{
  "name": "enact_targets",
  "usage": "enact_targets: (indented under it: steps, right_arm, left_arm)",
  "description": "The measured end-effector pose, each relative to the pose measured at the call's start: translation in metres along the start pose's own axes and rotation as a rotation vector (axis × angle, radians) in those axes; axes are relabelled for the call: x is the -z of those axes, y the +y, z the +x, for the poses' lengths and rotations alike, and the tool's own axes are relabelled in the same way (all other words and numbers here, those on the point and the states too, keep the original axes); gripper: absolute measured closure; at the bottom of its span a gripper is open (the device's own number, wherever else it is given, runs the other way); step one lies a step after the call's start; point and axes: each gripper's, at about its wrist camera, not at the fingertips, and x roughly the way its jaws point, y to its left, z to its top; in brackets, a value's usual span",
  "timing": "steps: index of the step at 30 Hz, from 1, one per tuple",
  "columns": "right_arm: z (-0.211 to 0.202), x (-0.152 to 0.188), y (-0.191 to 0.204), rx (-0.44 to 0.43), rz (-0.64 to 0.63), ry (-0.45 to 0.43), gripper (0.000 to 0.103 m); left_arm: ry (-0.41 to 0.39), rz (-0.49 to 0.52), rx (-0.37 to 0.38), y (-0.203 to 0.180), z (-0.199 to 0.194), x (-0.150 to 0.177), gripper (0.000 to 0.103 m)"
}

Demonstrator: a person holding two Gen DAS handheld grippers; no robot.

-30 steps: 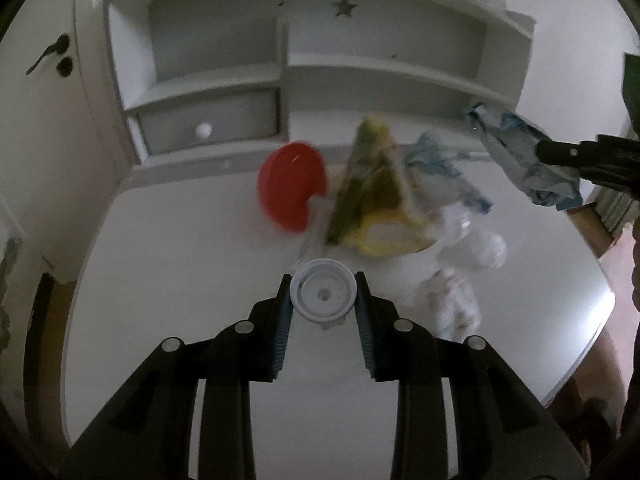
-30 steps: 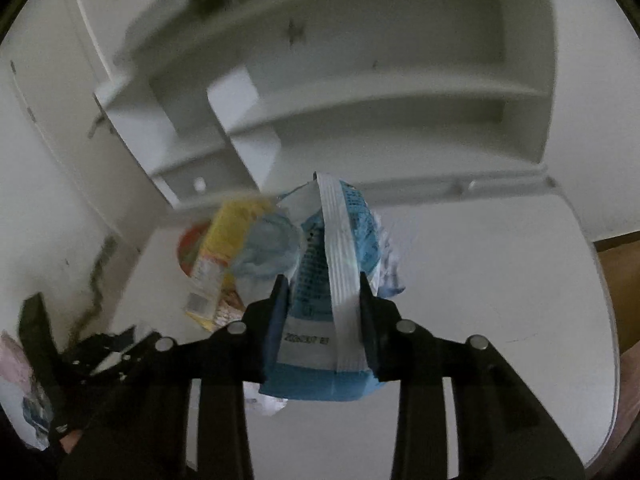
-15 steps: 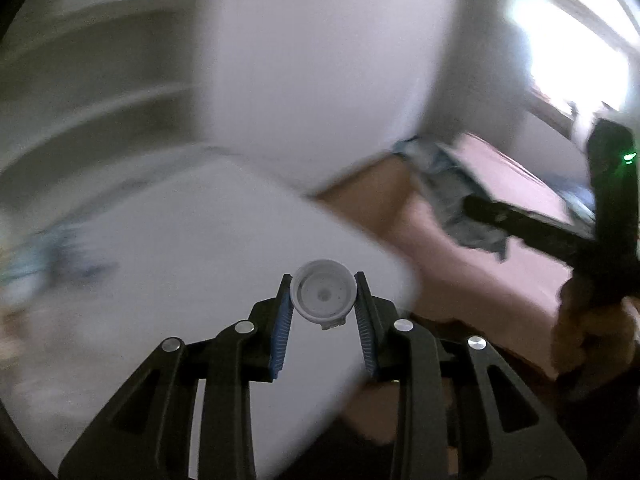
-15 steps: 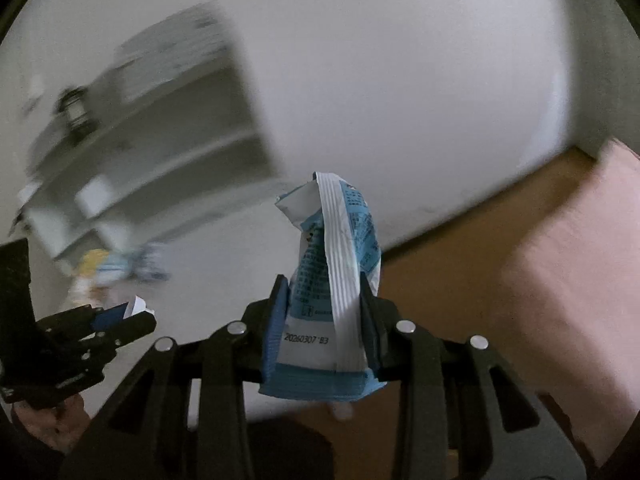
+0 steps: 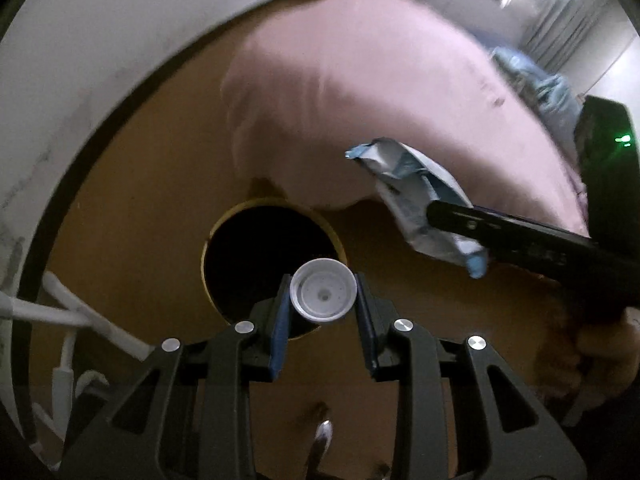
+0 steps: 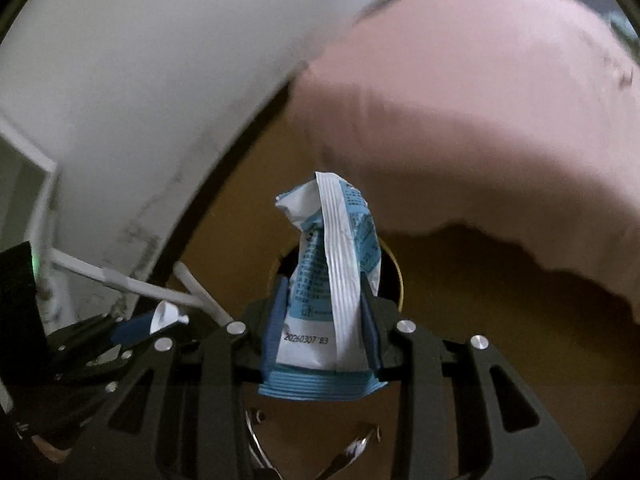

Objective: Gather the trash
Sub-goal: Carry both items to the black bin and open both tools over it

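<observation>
Ahead of both your grippers and above them: the pink bedding (image 5: 392, 92), a big blurred mass that fills the upper right of each view. Under it is the brown floor (image 5: 140, 208), bordered on your left by the white wall (image 5: 100, 40). White cables (image 5: 80, 316) run along the wall base, left of your left jaws.

The bin (image 5: 272, 216) is a round dark opening with a yellowish rim. It sits directly ahead of and below your left gripper (image 5: 323, 312); in the right wrist view its rim (image 6: 396, 276) shows just behind the wrapper.

Your right gripper (image 6: 324, 328) is pinching the blue-and-white wrapper (image 6: 336, 264), which stands upright between the pads, crumpled top past the fingertips, bottom seal hanging below them. From the left camera, that wrapper (image 5: 416, 200) sits to the right of your left jaws and higher.

Your left gripper is clamped on the white bottle cap (image 5: 323, 295), face toward the camera, held at the fingertips and overlapping the bin opening's near edge.
</observation>
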Motion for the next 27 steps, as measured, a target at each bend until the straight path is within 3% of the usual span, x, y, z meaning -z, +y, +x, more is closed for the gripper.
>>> enact_targets:
  steps: [3,7,11,13,20,24,27]
  right_arm:
    - [0.039,0.01,-0.012,-0.006,0.04,0.074,0.069]
    - [0.065,0.01,-0.016,-0.013,0.064,0.118,0.069]
    - [0.068,0.013,-0.02,-0.018,0.063,0.126,0.069]
    - [0.071,0.011,-0.015,-0.013,0.055,0.133,0.069]
    - [0.093,-0.003,0.006,-0.026,0.047,0.159,0.065]
    - [0.083,-0.01,0.013,-0.05,0.046,0.143,0.037]
    - [0.059,-0.015,0.018,-0.037,0.043,0.112,0.035]
  left_arm:
    - [0.064,-0.031,-0.01,0.017,0.045,-0.012,0.074]
    - [0.088,-0.047,0.0,0.018,0.07,-0.021,0.074]
    - [0.077,-0.009,-0.019,0.011,0.082,-0.025,0.049]
    - [0.063,0.015,-0.038,0.012,0.089,-0.023,0.046]
    - [0.027,0.056,-0.071,0.003,0.062,-0.023,0.036]
    - [-0.014,0.069,-0.085,-0.006,0.029,-0.016,0.03]
    - [-0.041,0.1,-0.069,-0.021,-0.002,-0.007,0.029]
